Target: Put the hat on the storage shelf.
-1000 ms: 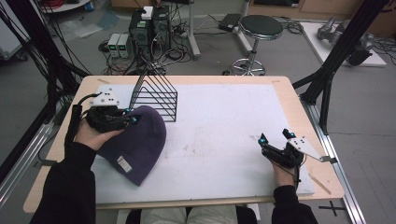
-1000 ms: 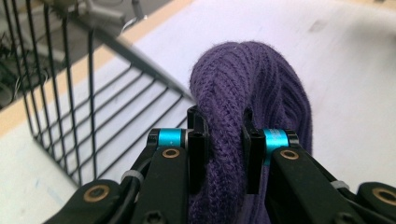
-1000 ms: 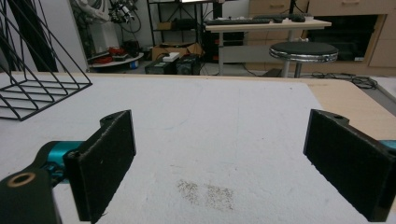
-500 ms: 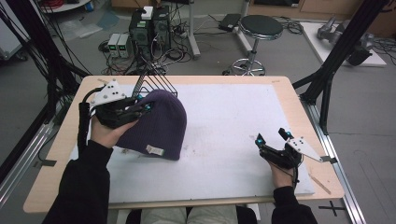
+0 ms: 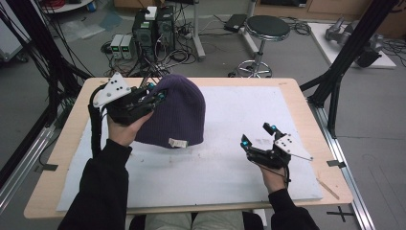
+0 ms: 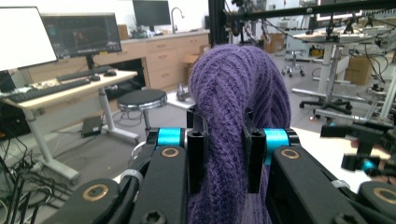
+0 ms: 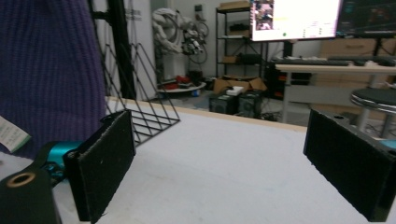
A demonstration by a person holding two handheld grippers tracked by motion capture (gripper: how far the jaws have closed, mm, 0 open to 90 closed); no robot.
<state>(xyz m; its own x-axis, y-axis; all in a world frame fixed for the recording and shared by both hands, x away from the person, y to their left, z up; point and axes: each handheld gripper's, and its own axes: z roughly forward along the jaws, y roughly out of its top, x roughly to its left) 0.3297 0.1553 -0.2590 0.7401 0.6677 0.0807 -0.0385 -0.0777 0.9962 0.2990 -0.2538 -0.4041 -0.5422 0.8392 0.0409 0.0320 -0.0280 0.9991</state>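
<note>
A purple knitted beanie [image 5: 178, 112] with a small white label hangs lifted above the white mat [image 5: 230, 120] at the back left. My left gripper [image 5: 155, 97] is shut on its edge. In the left gripper view the purple beanie [image 6: 233, 116] is bunched between the two black jaws of that left gripper [image 6: 223, 156]. My right gripper [image 5: 258, 135] hovers open over the mat at the right, apart from the beanie. Its own view shows the right gripper [image 7: 224, 158] with jaws wide and nothing between them, and the beanie [image 7: 46, 70] at the far left.
A black wire rack [image 7: 140, 107] stands on the mat behind the beanie, mostly hidden by it in the high view. The wooden table edge [image 5: 311, 124] runs along the right. A stool [image 5: 268, 28] and computer boxes [image 5: 153, 28] stand on the floor beyond.
My left gripper has raised the beanie off the mat and carried it toward the back and right, in front of the wire rack. My right gripper has shifted a little left.
</note>
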